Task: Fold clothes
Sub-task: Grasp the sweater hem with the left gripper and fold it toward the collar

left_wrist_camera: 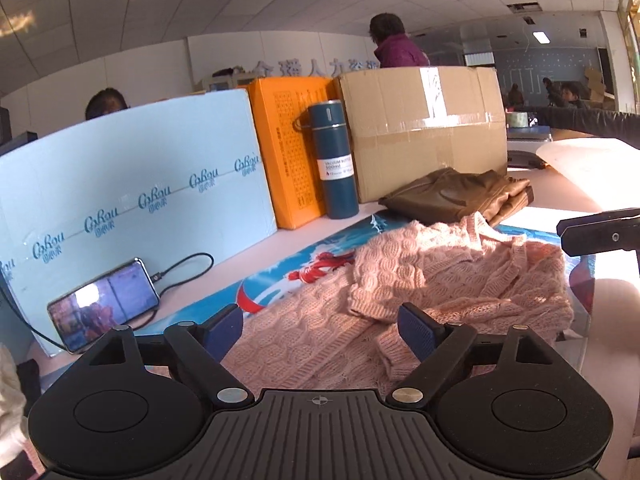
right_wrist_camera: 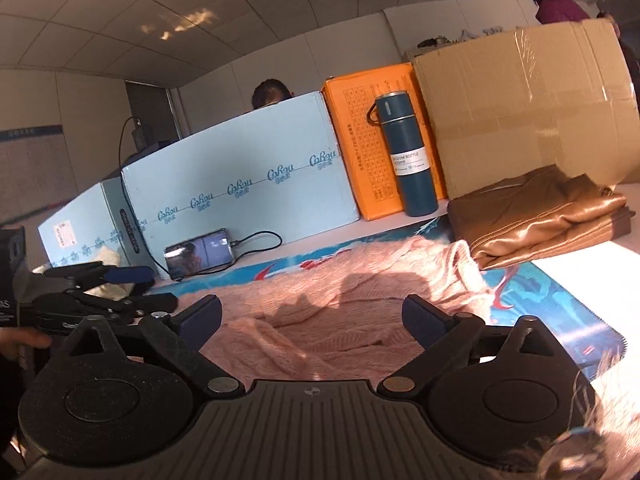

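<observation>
On table: pink knit sweater [left_wrist_camera: 420, 280], rumpled, unfolded; left gripper [left_wrist_camera: 320, 330] and right gripper [right_wrist_camera: 312, 320] agape, empty; edge-grasp due next.

The near edge of the pink knitted sweater [left_wrist_camera: 420, 280] runs out of sight under the left hand-held gripper [left_wrist_camera: 320, 328]. In the right wrist view the left hand-held gripper is cut off by the picture's left edge. The brown folded garment [right_wrist_camera: 540, 216] hides the foot of the cardboard box [right_wrist_camera: 520, 112] at the worktop's far edge. The phone [left_wrist_camera: 104, 304] screen is too blurred to read. The bottle [left_wrist_camera: 336, 160] label's small print cannot be made out.
</observation>
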Tool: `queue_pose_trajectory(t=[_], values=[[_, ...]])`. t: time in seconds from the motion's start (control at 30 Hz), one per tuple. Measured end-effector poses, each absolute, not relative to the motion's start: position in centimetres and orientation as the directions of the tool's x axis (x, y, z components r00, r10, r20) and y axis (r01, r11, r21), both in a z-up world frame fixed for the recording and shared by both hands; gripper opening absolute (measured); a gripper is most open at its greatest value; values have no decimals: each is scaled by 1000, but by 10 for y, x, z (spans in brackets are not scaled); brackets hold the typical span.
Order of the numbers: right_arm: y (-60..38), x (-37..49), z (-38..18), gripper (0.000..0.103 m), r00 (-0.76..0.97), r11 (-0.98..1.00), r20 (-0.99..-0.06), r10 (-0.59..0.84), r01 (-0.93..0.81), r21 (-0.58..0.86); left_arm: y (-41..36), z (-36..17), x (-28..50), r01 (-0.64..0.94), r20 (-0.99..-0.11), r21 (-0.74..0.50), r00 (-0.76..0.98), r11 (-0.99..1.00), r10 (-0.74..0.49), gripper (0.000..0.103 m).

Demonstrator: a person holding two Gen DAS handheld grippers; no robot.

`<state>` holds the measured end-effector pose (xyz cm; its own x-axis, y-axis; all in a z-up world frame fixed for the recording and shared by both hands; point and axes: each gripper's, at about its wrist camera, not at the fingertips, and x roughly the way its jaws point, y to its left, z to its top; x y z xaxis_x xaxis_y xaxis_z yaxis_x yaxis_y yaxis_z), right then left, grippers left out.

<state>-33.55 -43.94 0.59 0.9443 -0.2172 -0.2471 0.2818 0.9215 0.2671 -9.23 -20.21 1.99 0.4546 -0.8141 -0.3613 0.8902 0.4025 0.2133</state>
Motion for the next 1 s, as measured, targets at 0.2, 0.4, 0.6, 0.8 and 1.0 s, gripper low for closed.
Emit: queue_pose_trajectory(t=[0.2, 0.4, 0.6, 0.8, 1.0], values=[[-427, -340, -2, 103, 898, 948, -315, -308, 316, -28, -172, 13, -110, 888, -328, 312, 435, 338, -839, 99], [-414, -329, -13, 103, 856, 968, -458, -240, 173, -183, -164, 2, -125, 931, -423, 294, 329, 216, -844, 99], [-411, -307, -22, 103, 809, 957, -527, -260, 142, -254, -176, -13, -143, 940, -481, 302, 292, 157, -827, 99], [-403, -282, -22, 103, 820, 954, -525, -228, 80, -290, -209, -27, -156, 905, -502, 388, 368, 176, -782, 99], [-405, -269, -13, 103, 865, 977, -478, -155, 61, -206, -232, -24, -143, 911, -506, 343, 386, 230, -771, 99]])
